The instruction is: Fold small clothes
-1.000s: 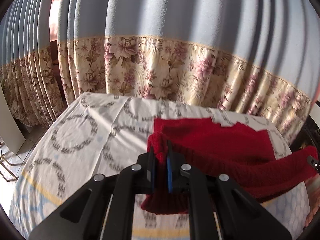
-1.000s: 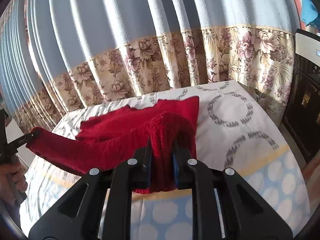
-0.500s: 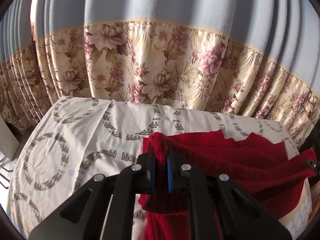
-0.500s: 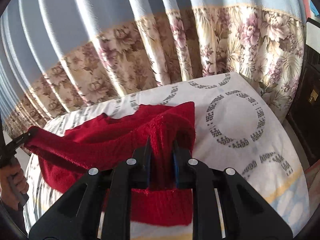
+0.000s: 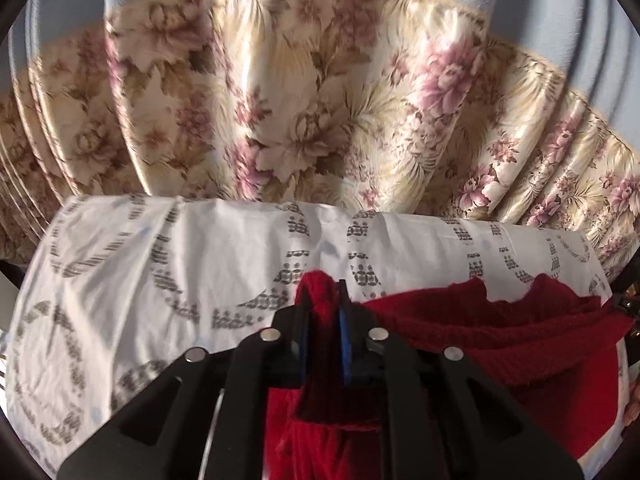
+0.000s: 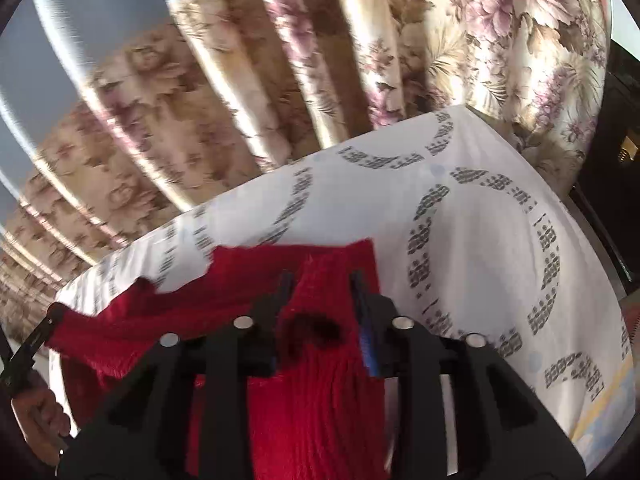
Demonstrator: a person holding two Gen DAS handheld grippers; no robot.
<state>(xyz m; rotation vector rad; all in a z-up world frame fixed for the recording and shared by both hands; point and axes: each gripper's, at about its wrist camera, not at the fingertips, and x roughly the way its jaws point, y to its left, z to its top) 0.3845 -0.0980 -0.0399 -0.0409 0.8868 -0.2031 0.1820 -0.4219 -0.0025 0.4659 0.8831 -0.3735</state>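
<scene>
A red knitted garment (image 5: 520, 344) lies on a table under a white cloth with grey ring patterns (image 5: 160, 272). My left gripper (image 5: 322, 292) is shut on the garment's left corner, low over the table's far part. In the right wrist view the garment (image 6: 320, 380) fills the lower middle. My right gripper (image 6: 322, 280) has its jaws parted with a bunch of red fabric loose between them. The left gripper's tip (image 6: 50, 320) shows at the far left, pinching the other corner.
A floral and blue curtain (image 5: 320, 100) hangs right behind the table's far edge. A dark cabinet (image 6: 616, 160) stands to the right of the table. The person's hand (image 6: 36, 416) shows at the lower left in the right wrist view.
Both grippers carried the garment's front edge forward toward the far edge, folding it over. The right gripper's jaws have parted from shut.
</scene>
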